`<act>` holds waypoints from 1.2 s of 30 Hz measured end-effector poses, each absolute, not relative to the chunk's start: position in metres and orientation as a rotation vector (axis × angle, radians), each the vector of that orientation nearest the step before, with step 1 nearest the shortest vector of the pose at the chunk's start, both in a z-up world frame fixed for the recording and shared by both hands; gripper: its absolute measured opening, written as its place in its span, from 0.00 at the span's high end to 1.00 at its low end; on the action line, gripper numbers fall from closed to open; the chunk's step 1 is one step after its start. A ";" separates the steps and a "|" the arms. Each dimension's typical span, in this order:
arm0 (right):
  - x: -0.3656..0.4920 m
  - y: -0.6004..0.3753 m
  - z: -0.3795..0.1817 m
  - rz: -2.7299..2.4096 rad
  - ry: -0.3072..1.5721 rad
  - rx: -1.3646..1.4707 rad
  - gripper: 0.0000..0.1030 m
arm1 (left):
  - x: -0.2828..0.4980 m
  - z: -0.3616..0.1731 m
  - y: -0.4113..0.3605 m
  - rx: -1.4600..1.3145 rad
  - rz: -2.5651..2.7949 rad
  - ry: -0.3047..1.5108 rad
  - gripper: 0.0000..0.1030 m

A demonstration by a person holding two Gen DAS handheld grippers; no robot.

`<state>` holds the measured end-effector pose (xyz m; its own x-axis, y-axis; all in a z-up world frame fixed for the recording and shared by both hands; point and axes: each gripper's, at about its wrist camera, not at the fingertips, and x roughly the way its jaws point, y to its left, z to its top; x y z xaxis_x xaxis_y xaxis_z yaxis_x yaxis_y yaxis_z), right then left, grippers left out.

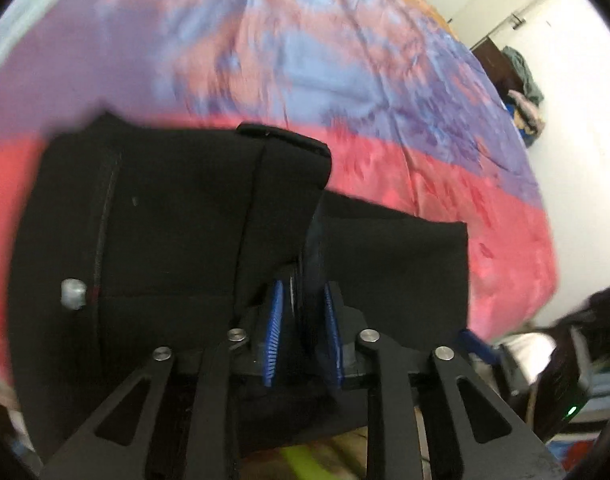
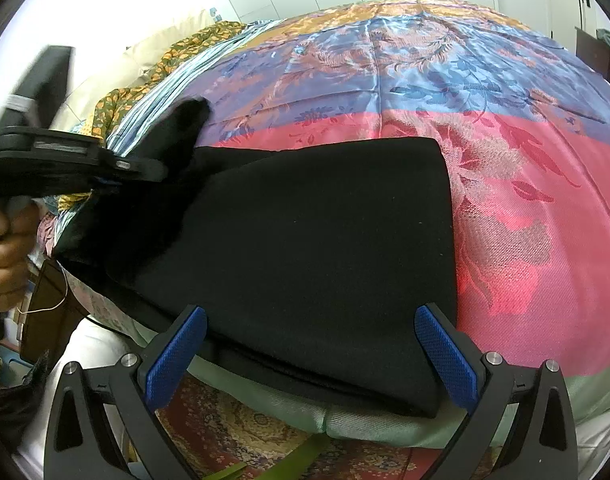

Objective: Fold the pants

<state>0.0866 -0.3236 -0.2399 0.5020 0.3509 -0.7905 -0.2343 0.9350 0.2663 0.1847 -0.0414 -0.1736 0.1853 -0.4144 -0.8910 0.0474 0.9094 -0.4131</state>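
Note:
Black pants lie folded on a satin bedspread near the bed's front edge. In the left wrist view the pants show a waistband, a zip seam and a silver button. My left gripper is shut on a raised fold of the pants, with black cloth filling the narrow gap between its blue pads. In the right wrist view the left gripper comes in from the left with a hand on its grip and lifts a peak of cloth. My right gripper hovers open above the near edge of the pants.
Pillows and a yellow patterned cloth lie at the bed's far left. A patterned rug covers the floor below the bed edge. A dark cabinet with piled clothes stands by the white wall, and more clutter lies beside the bed.

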 end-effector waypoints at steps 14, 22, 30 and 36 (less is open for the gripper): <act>0.088 -0.330 -0.239 0.372 0.977 0.185 0.00 | 0.117 -0.050 0.081 -0.363 -0.165 0.980 0.62; 0.092 -0.335 -0.232 0.380 0.990 0.220 0.00 | 0.093 -0.157 0.060 -0.232 -0.008 1.106 0.96; 0.097 -0.290 -0.192 0.610 0.952 0.120 0.01 | 0.101 -0.163 0.041 -0.137 -0.047 1.108 0.96; 0.123 -0.242 -0.205 0.860 0.997 0.104 0.05 | 0.104 -0.168 0.043 -0.132 -0.037 1.102 0.95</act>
<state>0.1233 -0.2418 -0.2050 0.2522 0.6756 -0.6928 -0.5859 0.6764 0.4463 0.1036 0.0429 -0.1685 0.4518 -0.0955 -0.8870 -0.0356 0.9915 -0.1249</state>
